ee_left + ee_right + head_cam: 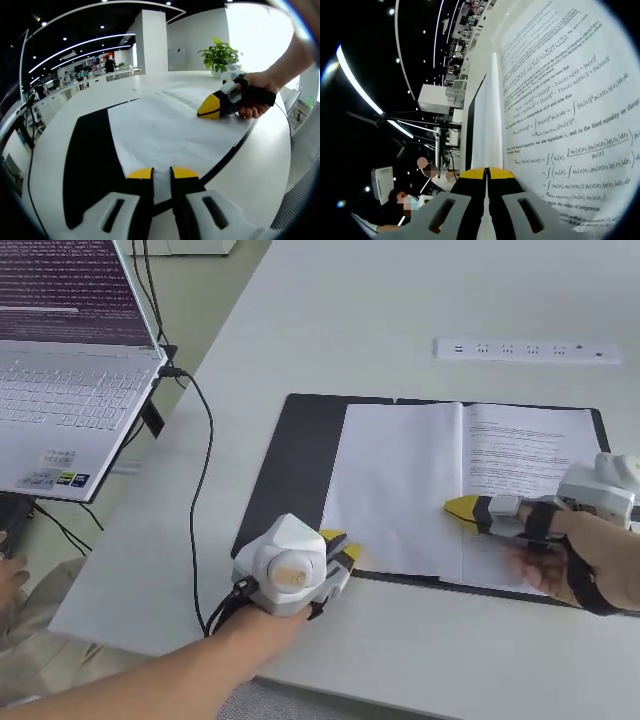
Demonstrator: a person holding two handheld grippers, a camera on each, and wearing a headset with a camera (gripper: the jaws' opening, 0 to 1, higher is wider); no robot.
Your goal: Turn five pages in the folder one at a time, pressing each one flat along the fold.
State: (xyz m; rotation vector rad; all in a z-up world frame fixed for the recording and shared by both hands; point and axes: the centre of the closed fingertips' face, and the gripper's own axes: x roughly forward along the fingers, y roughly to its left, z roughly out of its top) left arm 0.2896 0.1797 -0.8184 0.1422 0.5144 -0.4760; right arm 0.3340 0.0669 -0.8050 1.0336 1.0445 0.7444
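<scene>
A black folder (pixel 290 470) lies open on the white table. A blank turned page (pixel 395 480) rests on its left half and a printed page (pixel 525 455) on its right. My right gripper (pixel 458 508) is shut, its yellow tips down on the paper at the fold; its own view shows the shut tips (pixel 486 172) beside the printed text (pixel 560 115). My left gripper (pixel 342 548) sits at the folder's front edge by the blank page's lower left corner. Its jaws (pixel 162 173) stand a little apart with nothing between them, and the right gripper (pixel 202 112) lies ahead on the blank page (pixel 165 135).
An open laptop (pixel 60 370) stands at the far left, and a black cable (pixel 205 480) runs from it down past the folder's left side. A white power strip (pixel 525 350) lies beyond the folder. The table's near edge runs just below the left gripper.
</scene>
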